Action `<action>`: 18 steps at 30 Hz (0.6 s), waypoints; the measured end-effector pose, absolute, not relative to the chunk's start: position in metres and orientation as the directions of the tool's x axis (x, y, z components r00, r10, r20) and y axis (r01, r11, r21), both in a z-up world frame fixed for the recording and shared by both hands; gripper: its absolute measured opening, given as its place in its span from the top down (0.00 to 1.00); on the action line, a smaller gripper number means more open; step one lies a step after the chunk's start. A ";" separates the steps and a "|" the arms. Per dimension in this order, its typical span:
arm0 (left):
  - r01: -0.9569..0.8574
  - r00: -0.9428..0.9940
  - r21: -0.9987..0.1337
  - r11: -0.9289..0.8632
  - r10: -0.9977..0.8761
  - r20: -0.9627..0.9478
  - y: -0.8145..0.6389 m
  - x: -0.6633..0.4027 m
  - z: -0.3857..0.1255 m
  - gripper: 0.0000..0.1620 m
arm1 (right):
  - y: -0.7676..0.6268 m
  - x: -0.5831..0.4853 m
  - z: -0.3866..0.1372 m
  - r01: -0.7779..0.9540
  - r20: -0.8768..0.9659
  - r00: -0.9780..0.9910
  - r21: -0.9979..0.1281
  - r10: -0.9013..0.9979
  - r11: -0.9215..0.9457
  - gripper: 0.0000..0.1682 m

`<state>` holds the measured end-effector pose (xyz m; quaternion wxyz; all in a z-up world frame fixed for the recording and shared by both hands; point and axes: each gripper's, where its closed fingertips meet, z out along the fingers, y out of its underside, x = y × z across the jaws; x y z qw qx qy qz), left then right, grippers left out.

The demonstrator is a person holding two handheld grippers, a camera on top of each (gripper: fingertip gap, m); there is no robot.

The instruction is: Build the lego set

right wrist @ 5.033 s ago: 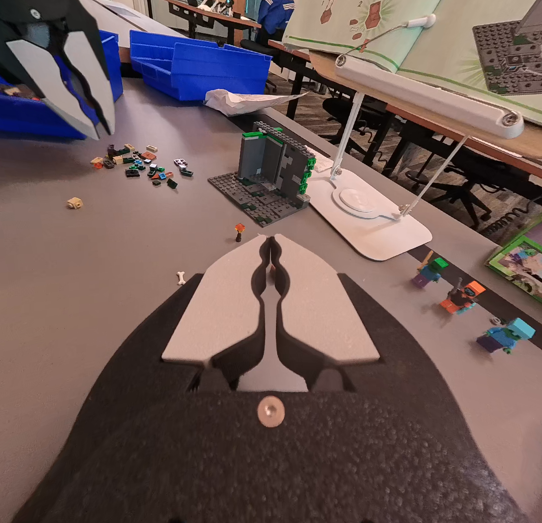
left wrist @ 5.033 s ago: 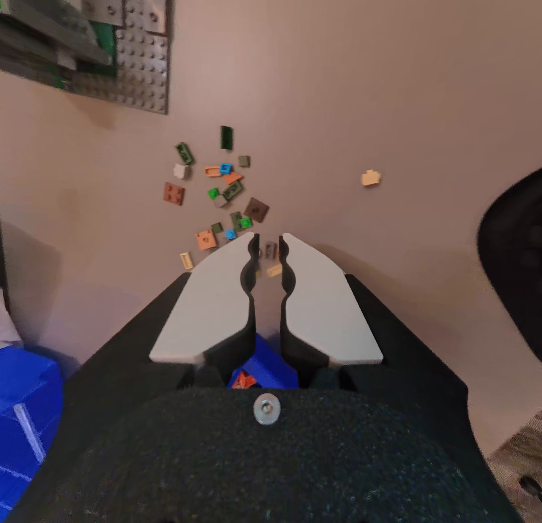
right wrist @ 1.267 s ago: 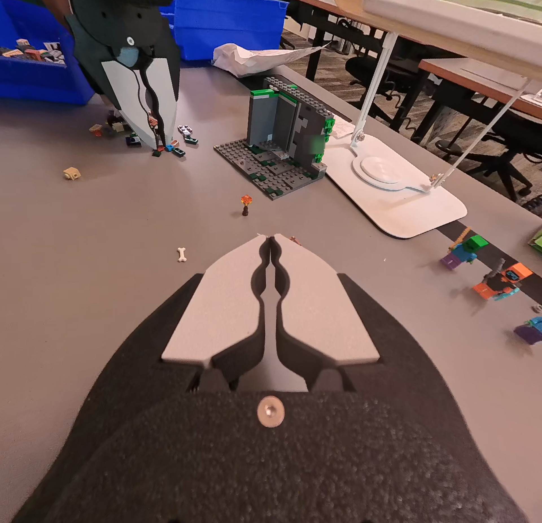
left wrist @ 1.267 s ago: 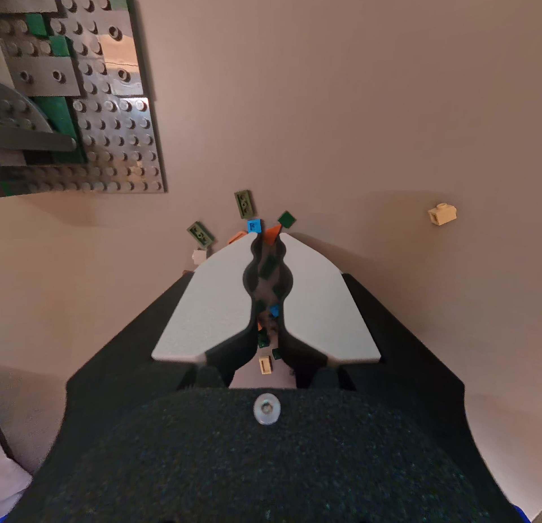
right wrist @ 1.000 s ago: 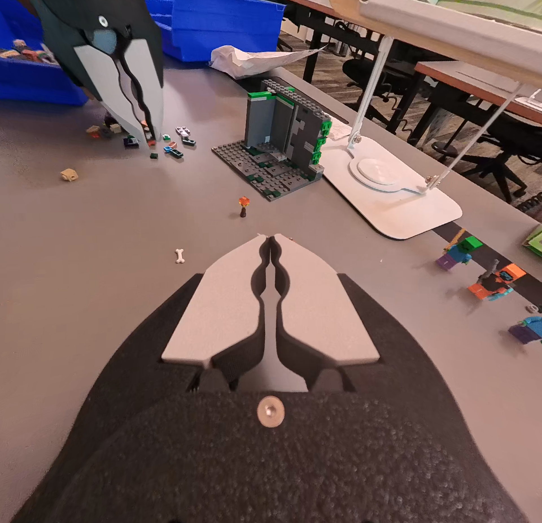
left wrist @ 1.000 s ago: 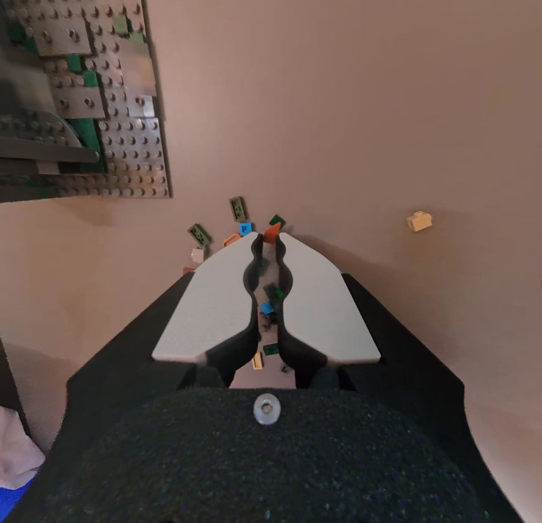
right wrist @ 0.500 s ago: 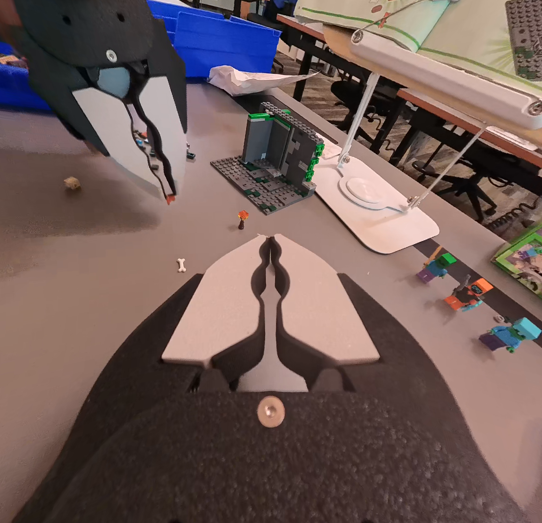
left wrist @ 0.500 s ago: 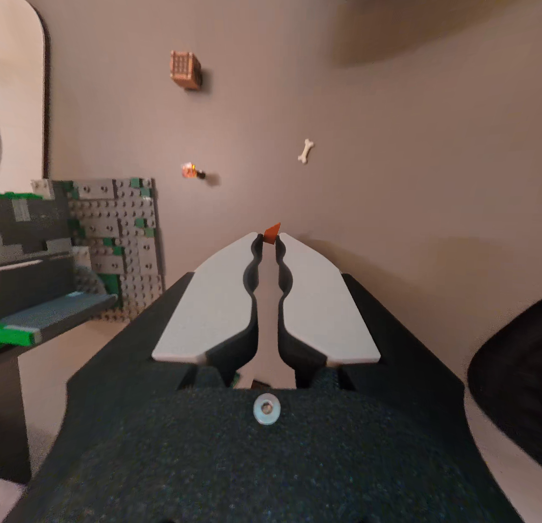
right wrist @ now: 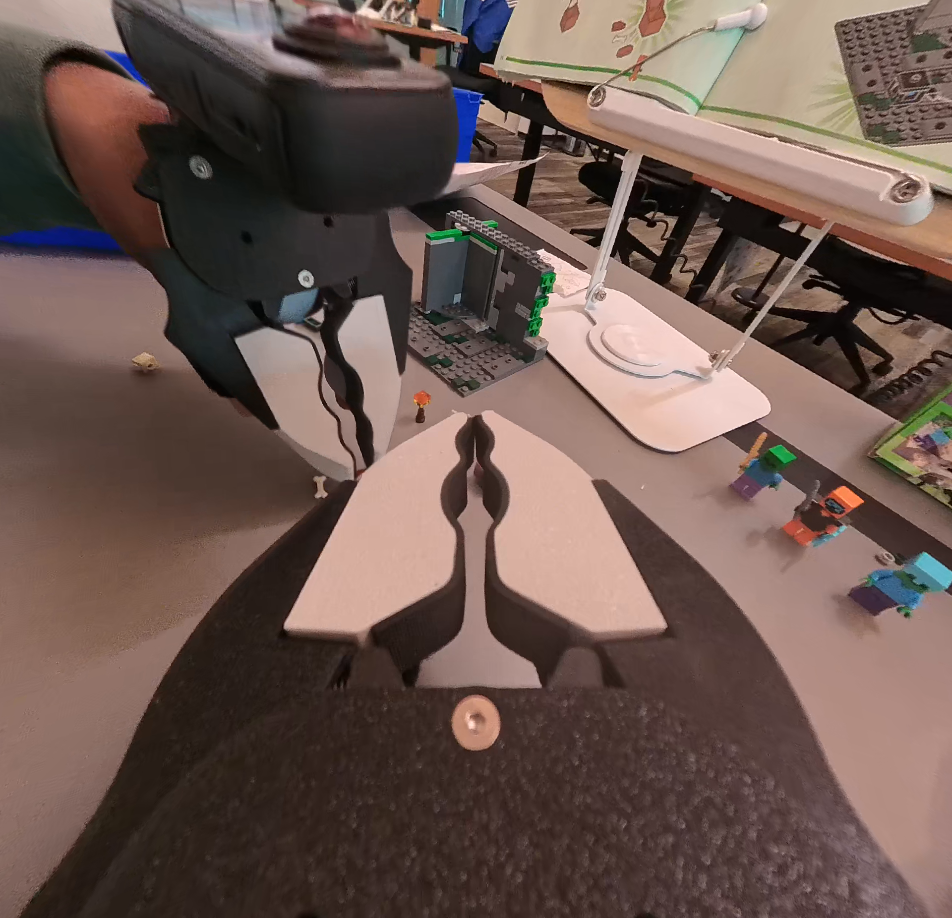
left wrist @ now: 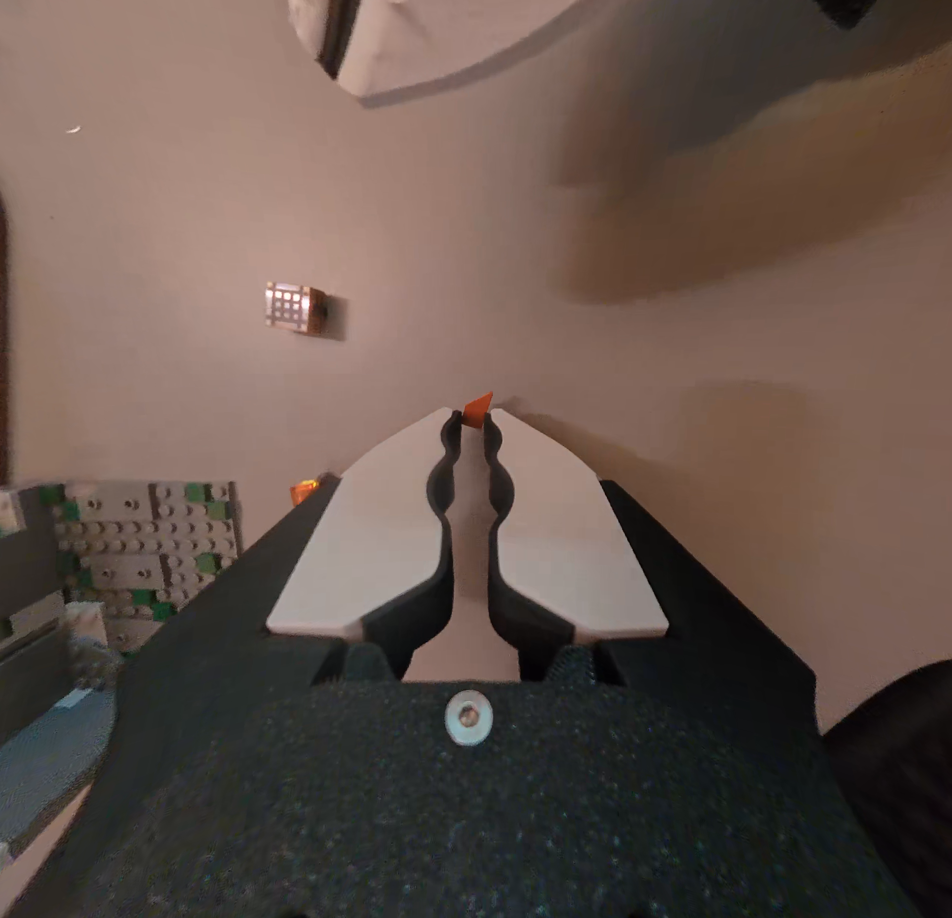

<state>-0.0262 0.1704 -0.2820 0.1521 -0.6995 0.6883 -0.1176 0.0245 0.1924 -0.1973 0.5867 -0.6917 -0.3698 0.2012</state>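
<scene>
We see a small orange wedge-shaped Lego piece (left wrist: 477, 412) pinched between the very tips of the left gripper (left wrist: 472, 415); it is flat-faced, bright orange, and one pointed corner juts past the fingertips. The left gripper is clamped on it, its jaws otherwise nearly together.

Taking the grey Lego build (right wrist: 484, 303) as our landmark: it is a studded dark grey baseplate carrying tall grey walls trimmed with green bricks. In the right wrist view the left gripper (right wrist: 360, 468) hangs in front of the build and to its left, tips pointed down at the grey table (right wrist: 129, 481), and the wedge is only a reddish speck at those tips. The right gripper (right wrist: 473, 419) sits in front of the build, nearer the camera, its jaws pressed together; we cannot tell whether anything is caught between them.

Just before the build's front edge stands a tiny torch piece (right wrist: 421, 405) with an orange top. Farther in front and left of it lies a white bone piece (right wrist: 321, 486). A brown crate-like block (left wrist: 294, 314) shows in the left wrist view, beyond the build.

To the build's right stands a white book stand (right wrist: 654, 373) holding an open instruction booklet (right wrist: 772, 43), printed with pictures and step numbers. Three minifigures (right wrist: 819, 517) stand well to the right of the build.
</scene>
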 end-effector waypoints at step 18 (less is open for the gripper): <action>-0.903 0.055 -0.425 -0.059 -0.998 0.021 0.170 -0.044 -0.282 0.90 | 0.191 0.019 -0.206 0.283 0.131 0.626 -0.957 0.769 -0.067 1.00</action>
